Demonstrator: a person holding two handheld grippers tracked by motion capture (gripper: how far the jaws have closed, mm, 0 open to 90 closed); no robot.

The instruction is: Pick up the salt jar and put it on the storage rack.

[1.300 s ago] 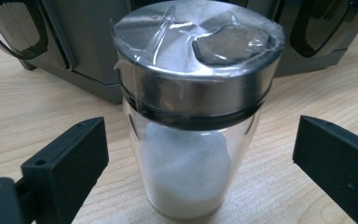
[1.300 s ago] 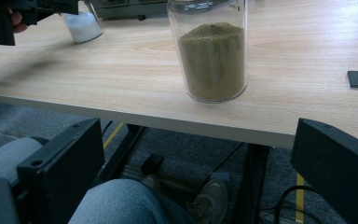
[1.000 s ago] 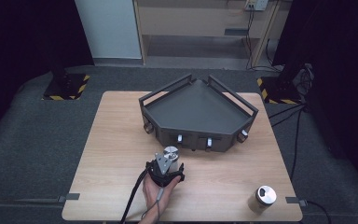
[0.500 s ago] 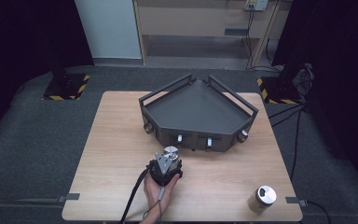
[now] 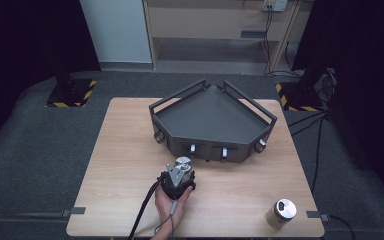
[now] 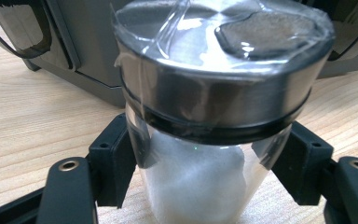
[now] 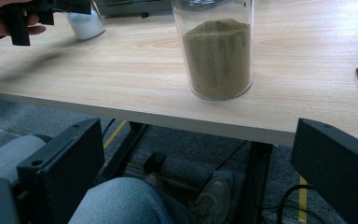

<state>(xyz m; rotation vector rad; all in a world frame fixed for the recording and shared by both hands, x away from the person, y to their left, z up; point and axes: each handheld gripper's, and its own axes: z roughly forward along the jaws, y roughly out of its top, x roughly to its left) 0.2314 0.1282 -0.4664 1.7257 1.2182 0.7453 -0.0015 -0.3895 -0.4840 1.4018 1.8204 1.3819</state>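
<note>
A glass jar of white powder [image 6: 200, 186] with a steel lid [image 5: 182, 163] stands on the wooden table [image 5: 130, 150], just in front of the dark tray. My left gripper [image 5: 180, 171] has just been closing around it, and its black pads [image 6: 116, 156] now press both sides of the glass below the lid. A hand holds that gripper from the near edge. My right gripper [image 7: 200, 177] hangs below the table's front edge, over a person's lap, jaws wide apart with nothing between them. It faces a second jar with brown powder [image 7: 218, 56].
A dark grey wedge-shaped tray [image 5: 212, 117] with raised rails and front knobs fills the table's far middle. The brown-powder jar [image 5: 280, 213] stands near the front right corner. Black tape tabs mark the front edge. Cables run over the floor at right.
</note>
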